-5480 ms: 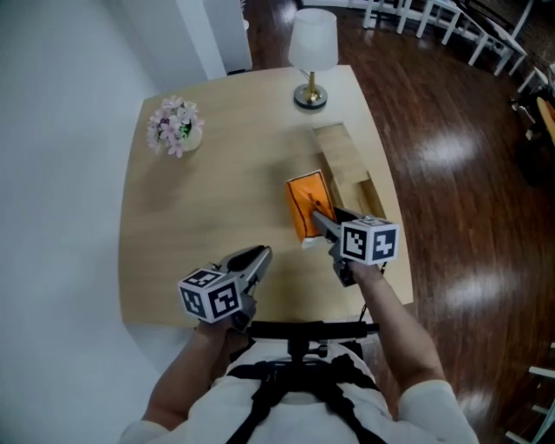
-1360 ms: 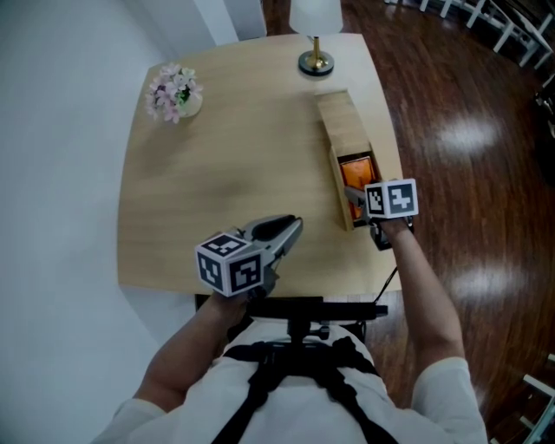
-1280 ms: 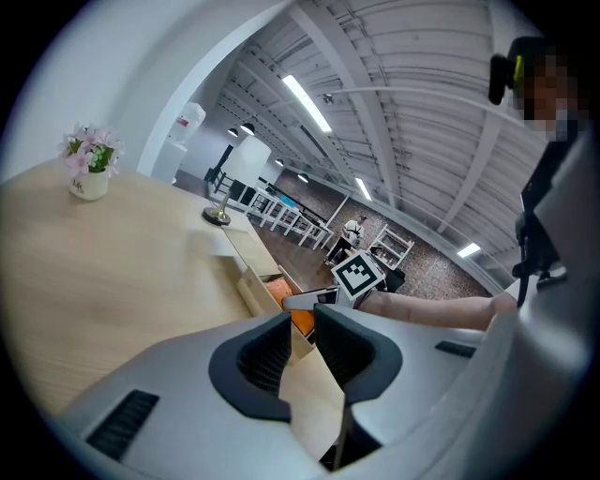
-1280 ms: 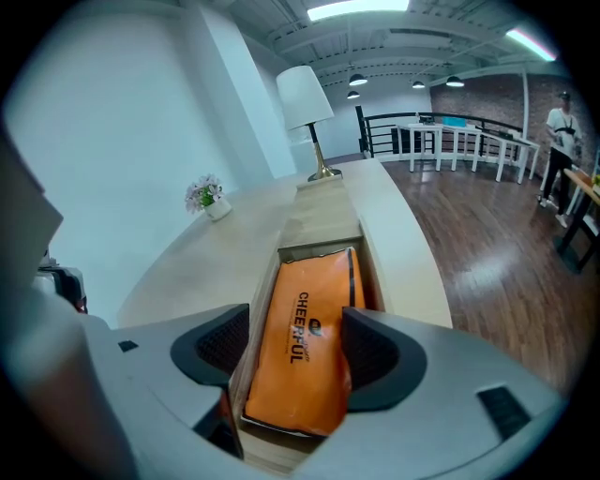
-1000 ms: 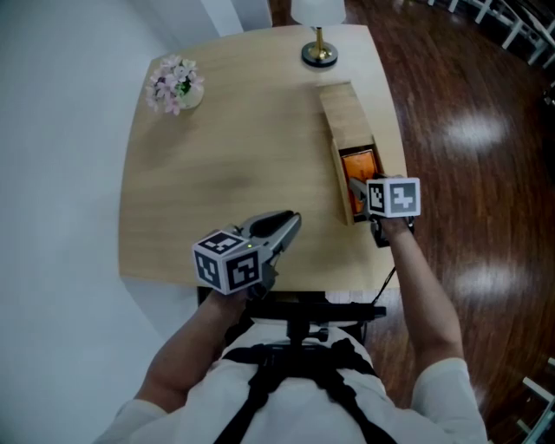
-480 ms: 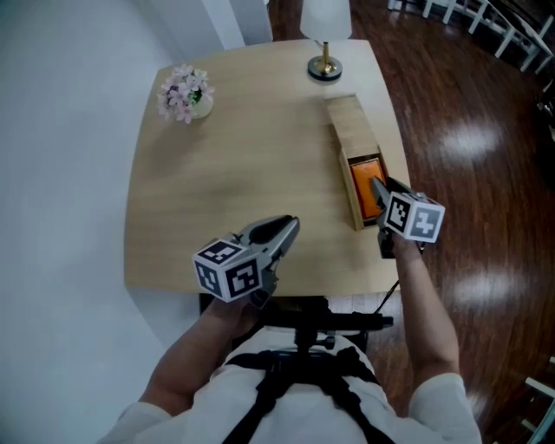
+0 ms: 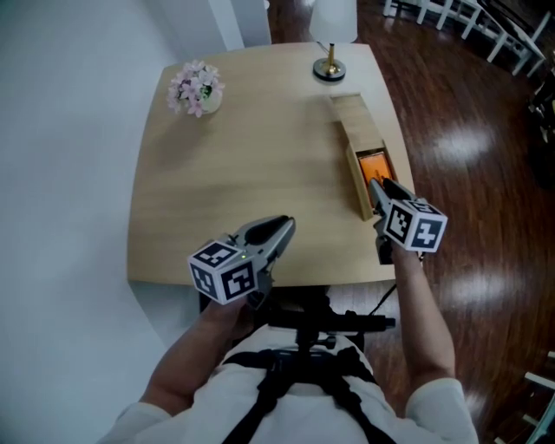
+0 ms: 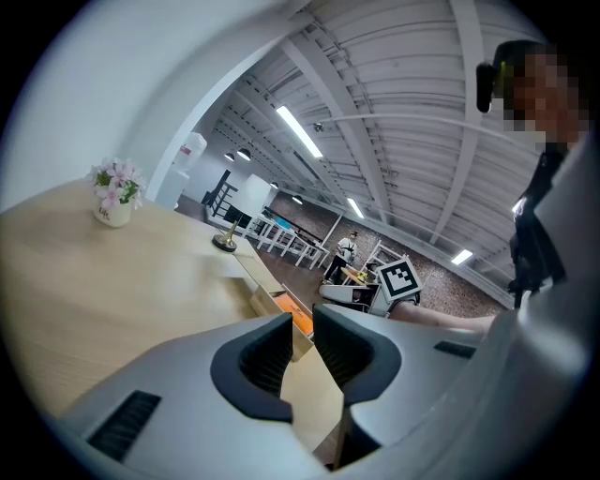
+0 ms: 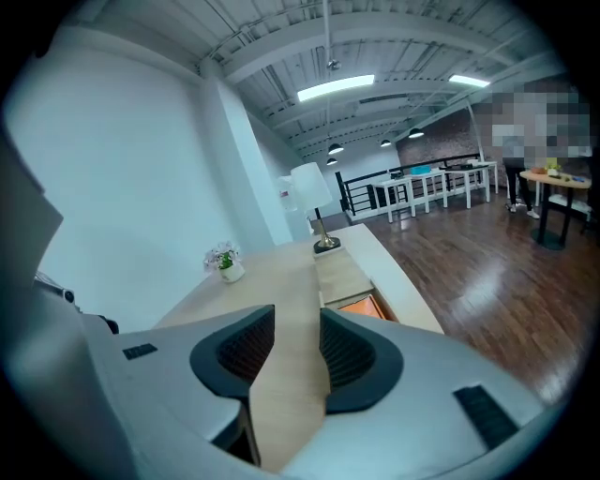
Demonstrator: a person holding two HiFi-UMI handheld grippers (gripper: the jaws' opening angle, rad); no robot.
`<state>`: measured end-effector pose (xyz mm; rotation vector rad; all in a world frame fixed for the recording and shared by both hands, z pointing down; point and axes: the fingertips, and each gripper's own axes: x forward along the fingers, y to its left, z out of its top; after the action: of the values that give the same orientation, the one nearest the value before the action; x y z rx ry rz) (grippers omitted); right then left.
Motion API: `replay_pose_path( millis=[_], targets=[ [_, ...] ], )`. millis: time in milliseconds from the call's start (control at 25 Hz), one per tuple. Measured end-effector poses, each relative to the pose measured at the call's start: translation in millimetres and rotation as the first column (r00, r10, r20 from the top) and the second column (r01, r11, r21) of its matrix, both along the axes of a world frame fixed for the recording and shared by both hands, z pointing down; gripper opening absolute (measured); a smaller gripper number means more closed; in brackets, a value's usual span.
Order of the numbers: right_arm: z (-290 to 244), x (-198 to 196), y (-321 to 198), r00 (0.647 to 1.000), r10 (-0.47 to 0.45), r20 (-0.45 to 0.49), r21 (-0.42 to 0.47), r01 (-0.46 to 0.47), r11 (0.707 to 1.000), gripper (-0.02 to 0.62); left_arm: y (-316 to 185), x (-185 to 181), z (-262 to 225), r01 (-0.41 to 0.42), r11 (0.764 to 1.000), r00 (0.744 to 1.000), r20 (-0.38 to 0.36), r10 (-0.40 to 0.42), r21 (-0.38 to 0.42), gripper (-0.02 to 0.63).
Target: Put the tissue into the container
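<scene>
The orange tissue pack [image 7: 378, 165] lies inside the open near end of the long wooden container [image 7: 350, 116] on the table's right side. My right gripper [image 7: 379, 191] hovers just above and in front of that end, apart from the pack. Its jaws have just been closing, nothing is between them, and a gap still shows. In the right gripper view, the pack [image 9: 362, 306] shows past the right gripper [image 9: 295, 352]. My left gripper [image 7: 279, 232] hangs over the table's near edge with a narrow gap and nothing held. The left gripper view shows the left gripper [image 8: 302, 345], the container [image 8: 255, 281] and the pack [image 8: 300, 321].
A white lamp [image 7: 332, 26] stands at the table's far right corner, just beyond the container. A small pot of pink flowers [image 7: 197, 88] sits at the far left. The light wooden table [image 7: 243, 165] meets a white wall on the left and dark wood floor [image 7: 468, 130] on the right.
The right gripper has risen and drawn back from the container's near end, leaving the orange pack inside. The left gripper has drifted a little over the near edge.
</scene>
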<state>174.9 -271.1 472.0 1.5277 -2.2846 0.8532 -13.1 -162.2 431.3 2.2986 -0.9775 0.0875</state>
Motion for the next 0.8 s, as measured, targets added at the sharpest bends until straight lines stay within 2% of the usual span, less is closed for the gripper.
replay_pose_path(
  millis=[520, 800],
  targets=[
    [-32.6, -36.3, 55.6, 1.000, -0.015, 0.019, 0.057, 0.014, 0.998, 0.138, 54.5, -29.8, -14.6, -0.013, 1.000, 0.999, -0.031, 0.014, 0.021, 0.067],
    [-44.8, -54.2, 82.8, 0.997, -0.034, 0.065, 0.077, 0.029, 0.997, 0.138, 79.0, -40.6, -25.3, -0.019, 0.999, 0.999, -0.050, 0.020, 0.039, 0.067]
  ],
)
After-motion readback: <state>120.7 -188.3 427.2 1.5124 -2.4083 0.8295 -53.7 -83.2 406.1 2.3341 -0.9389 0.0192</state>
